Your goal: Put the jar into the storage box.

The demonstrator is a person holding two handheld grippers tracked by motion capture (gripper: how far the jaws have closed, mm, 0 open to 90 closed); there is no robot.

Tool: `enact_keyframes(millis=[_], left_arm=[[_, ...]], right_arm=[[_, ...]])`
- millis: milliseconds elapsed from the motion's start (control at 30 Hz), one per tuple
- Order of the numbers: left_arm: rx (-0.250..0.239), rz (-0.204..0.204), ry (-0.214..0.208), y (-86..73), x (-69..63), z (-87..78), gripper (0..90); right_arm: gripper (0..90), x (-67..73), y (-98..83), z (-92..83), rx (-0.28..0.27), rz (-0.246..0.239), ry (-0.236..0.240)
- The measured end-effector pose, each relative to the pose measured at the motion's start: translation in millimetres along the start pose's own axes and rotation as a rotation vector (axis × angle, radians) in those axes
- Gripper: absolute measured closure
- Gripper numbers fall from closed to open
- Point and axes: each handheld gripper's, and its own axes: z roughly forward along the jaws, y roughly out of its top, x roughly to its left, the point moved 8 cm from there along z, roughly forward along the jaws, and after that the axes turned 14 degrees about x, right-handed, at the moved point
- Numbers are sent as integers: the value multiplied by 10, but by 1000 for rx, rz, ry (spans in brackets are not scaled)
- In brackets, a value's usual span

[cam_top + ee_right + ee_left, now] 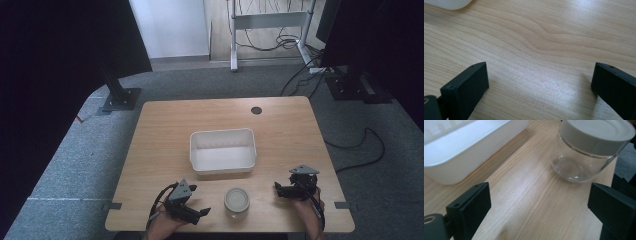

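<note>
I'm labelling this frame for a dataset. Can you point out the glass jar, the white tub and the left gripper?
glass jar (236,200): high view, on its pale lid.
white tub (223,167): high view, on its near wall.
left gripper (201,216): high view, midway between its open jaws.

The table (165,130) is pale wood with a clear wavy grain and a smooth, faintly satin sheen. At the middle of the high view, the tub (223,150) looks like white plastic, smooth and slightly glossy. Below it, the jar (236,202) is clear, shiny glass under a matt off-white plastic lid (596,132). The jaws of the left gripper (200,214) and right gripper (278,189) are matt black plastic. The floor (70,160) is rough grey carpet.
</note>
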Motion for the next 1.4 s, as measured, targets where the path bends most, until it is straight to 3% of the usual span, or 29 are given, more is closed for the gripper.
enact_keyframes(millis=[433,1400], left_arm=[[4,55,-38,145,-183,132,36],[29,116,-88,368,-439,480,31]], right_arm=[[9,0,0,0,0,0,0],[9,0,0,0,0,0,0]])
